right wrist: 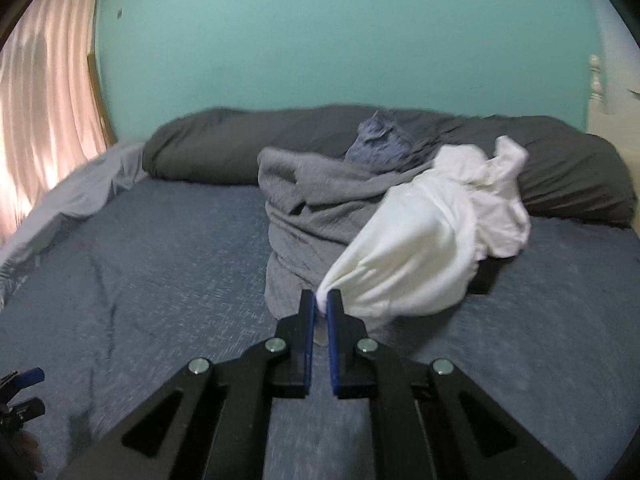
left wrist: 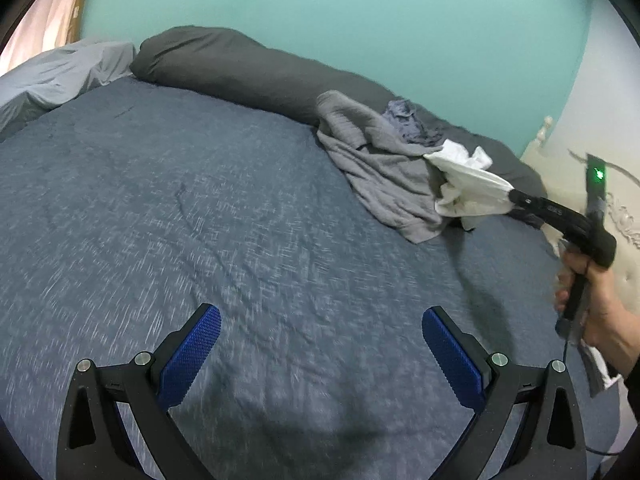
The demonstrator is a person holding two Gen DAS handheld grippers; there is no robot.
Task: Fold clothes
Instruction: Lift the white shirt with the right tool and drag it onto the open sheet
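On the bed, as the left wrist view shows it, a loose heap of clothes lies at the far right against a long dark grey bolster pillow. The left gripper hovers over bare blue bedspread, its fingers spread wide with nothing between them. The right gripper, held in a person's hand, reaches in from the right with a white garment bunched at its tip, drawn taut away from the heap.

Count in this view: three garments, namely one grey sweatshirt, one small blue-grey piece and the white one; one bolster; one pale grey pillow at far left.

From the right wrist view, the right gripper has its fingers closed nearly together on a small pinch of the white garment. Most of that cloth trails back to the heap, resting on the grey sweatshirt; the blue-grey piece sits behind. The count of three garments is confirmed. None appears folded.

Risks, as judged:
- The hold is on a narrow edge of thin cloth, so a sharp pull could slip it free.
- The white garment overlaps the sweatshirt and may drag it along.
- It hangs twisted, so laying it flat with one grip could leave creases.
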